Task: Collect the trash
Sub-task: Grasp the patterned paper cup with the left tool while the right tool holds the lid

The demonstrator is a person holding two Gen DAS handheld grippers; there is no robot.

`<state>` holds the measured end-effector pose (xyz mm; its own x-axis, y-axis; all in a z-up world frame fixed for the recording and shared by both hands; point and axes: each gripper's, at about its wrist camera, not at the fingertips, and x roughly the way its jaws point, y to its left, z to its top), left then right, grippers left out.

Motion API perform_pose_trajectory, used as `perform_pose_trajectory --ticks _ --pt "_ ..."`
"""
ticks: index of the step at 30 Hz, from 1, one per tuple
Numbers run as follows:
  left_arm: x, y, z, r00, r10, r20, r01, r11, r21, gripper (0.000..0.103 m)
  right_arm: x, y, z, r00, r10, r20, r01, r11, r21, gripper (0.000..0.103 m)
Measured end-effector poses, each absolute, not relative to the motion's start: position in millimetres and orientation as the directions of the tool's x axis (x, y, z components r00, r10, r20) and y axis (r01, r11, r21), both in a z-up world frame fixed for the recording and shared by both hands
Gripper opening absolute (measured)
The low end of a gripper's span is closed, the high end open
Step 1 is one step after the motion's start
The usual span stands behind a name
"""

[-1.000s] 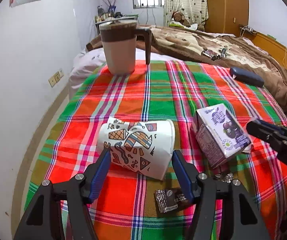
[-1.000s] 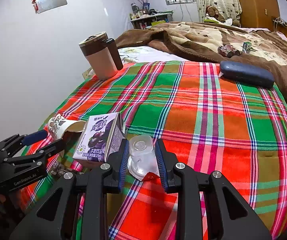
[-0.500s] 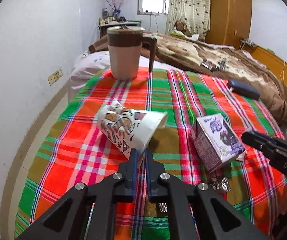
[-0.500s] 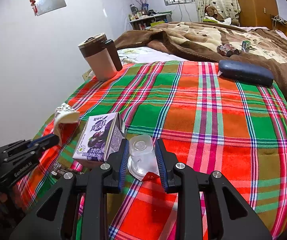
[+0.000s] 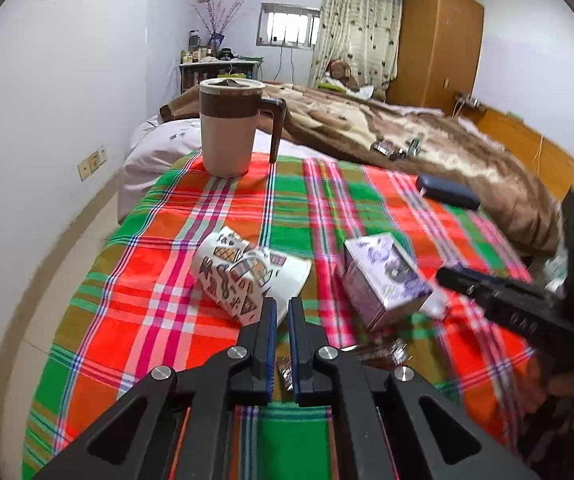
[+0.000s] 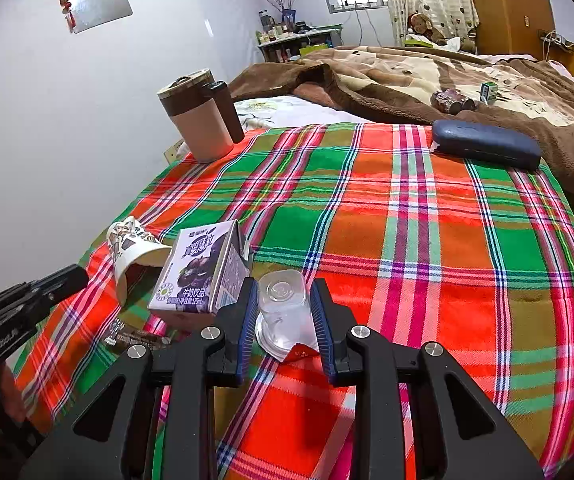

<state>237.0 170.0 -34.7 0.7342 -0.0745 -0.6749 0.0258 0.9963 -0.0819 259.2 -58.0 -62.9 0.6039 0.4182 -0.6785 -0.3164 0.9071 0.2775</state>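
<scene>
A crushed patterned paper cup (image 5: 243, 276) is pinched flat at its rim by my left gripper (image 5: 281, 312), which is shut on it and holds it above the plaid cloth (image 5: 215, 216). The cup also shows at the left of the right wrist view (image 6: 131, 248). My right gripper (image 6: 283, 304) is shut on a clear plastic jelly cup (image 6: 285, 312). A purple drink carton (image 6: 199, 276) lies just left of it, also visible in the left wrist view (image 5: 383, 280). Dark foil wrappers (image 6: 135, 336) lie near the front edge.
A beige and brown lidded mug (image 5: 229, 128) stands at the far left of the cloth. A dark blue glasses case (image 6: 487, 144) lies at the far right. A brown blanket (image 6: 407, 72) with small items covers the bed behind.
My left gripper closed on the paper cup, crushing it flat, and lifted it up and back. The right gripper kept its hold on the jelly cup without moving.
</scene>
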Motion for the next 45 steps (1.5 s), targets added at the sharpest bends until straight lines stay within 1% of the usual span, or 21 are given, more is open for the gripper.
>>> perform_pose_trajectory --ticks 2,3,4,5,6,7,9,11,14,17,19,20,22,24,26,28,34,38,45 --pt "239 172 -36 0.734 -0.053 -0.677 -0.002 0.997 -0.081 0.006 259 -59 -63 0.604 0.42 -0.677 -0.312 0.907 0.284 0.028" --pt "239 172 -35 0.736 -0.017 -0.676 -0.031 0.998 -0.059 0.012 258 -59 -63 0.604 0.422 -0.677 -0.312 0.906 0.286 0.028" --pt "239 170 -34 0.743 0.018 -0.669 -0.045 0.999 -0.023 0.026 258 -60 -62 0.604 0.423 -0.676 -0.314 0.905 0.286 0.028" --pt "240 168 -33 0.751 0.047 -0.658 -0.052 0.999 0.013 0.038 257 -60 -63 0.603 0.422 -0.676 -0.314 0.906 0.285 0.028" --pt "244 166 -33 0.749 0.053 -0.66 -0.049 0.998 0.025 0.063 257 -59 -63 0.603 0.423 -0.677 -0.314 0.905 0.285 0.028" --pt "248 164 -35 0.742 0.043 -0.669 -0.035 0.999 0.026 0.073 258 -59 -63 0.602 0.424 -0.676 -0.314 0.905 0.287 0.028" --pt "253 157 -40 0.727 0.059 -0.684 -0.016 0.997 0.07 0.073 258 -60 -63 0.601 0.427 -0.676 -0.313 0.904 0.292 0.028" --pt "258 148 -45 0.725 0.107 -0.68 -0.008 0.989 0.148 0.073 259 -62 -64 0.599 0.432 -0.674 -0.313 0.901 0.299 0.028" --pt "275 141 -59 0.687 0.228 -0.69 -0.04 0.96 0.278 0.073 260 -62 -65 0.597 0.437 -0.673 -0.314 0.899 0.305 0.028" --pt "282 138 -64 0.685 0.273 -0.676 -0.047 0.942 0.333 0.07 259 -63 -65 0.596 0.442 -0.67 -0.316 0.896 0.31 0.028" --pt "286 135 -65 0.686 0.274 -0.674 -0.034 0.937 0.347 0.058 260 -63 -66 0.594 0.446 -0.67 -0.316 0.895 0.315 0.028" --pt "288 135 -67 0.682 0.279 -0.676 -0.03 0.934 0.355 0.055 260 -63 -66 0.593 0.447 -0.669 -0.316 0.894 0.318 0.028" --pt "293 135 -71 0.664 0.28 -0.693 -0.026 0.935 0.353 0.037 260 -63 -66 0.594 0.448 -0.668 -0.316 0.894 0.319 0.028" --pt "296 139 -74 0.649 0.281 -0.707 -0.03 0.938 0.346 0.023 259 -63 -66 0.594 0.45 -0.667 -0.317 0.893 0.32 0.028" --pt "296 142 -72 0.658 0.27 -0.703 -0.04 0.945 0.325 0.017 259 -63 -66 0.594 0.45 -0.666 -0.316 0.893 0.322 0.028" --pt "291 146 -64 0.679 0.224 -0.699 -0.038 0.962 0.271 0.008 259 -63 -66 0.595 0.451 -0.666 -0.316 0.892 0.322 0.028" --pt "276 158 -48 0.714 0.113 -0.691 -0.041 0.992 0.12 0.007 256 -64 -64 0.6 0.449 -0.663 -0.313 0.894 0.321 0.028" --pt "263 156 -37 0.734 0.048 -0.677 -0.011 0.998 0.058 0.007 253 -67 -61 0.606 0.447 -0.658 -0.312 0.894 0.321 0.028" --pt "239 137 -17 0.755 -0.018 -0.655 0.029 1.0 0.006 0.008 235 -78 -46 0.637 0.439 -0.634 -0.311 0.899 0.309 0.028"
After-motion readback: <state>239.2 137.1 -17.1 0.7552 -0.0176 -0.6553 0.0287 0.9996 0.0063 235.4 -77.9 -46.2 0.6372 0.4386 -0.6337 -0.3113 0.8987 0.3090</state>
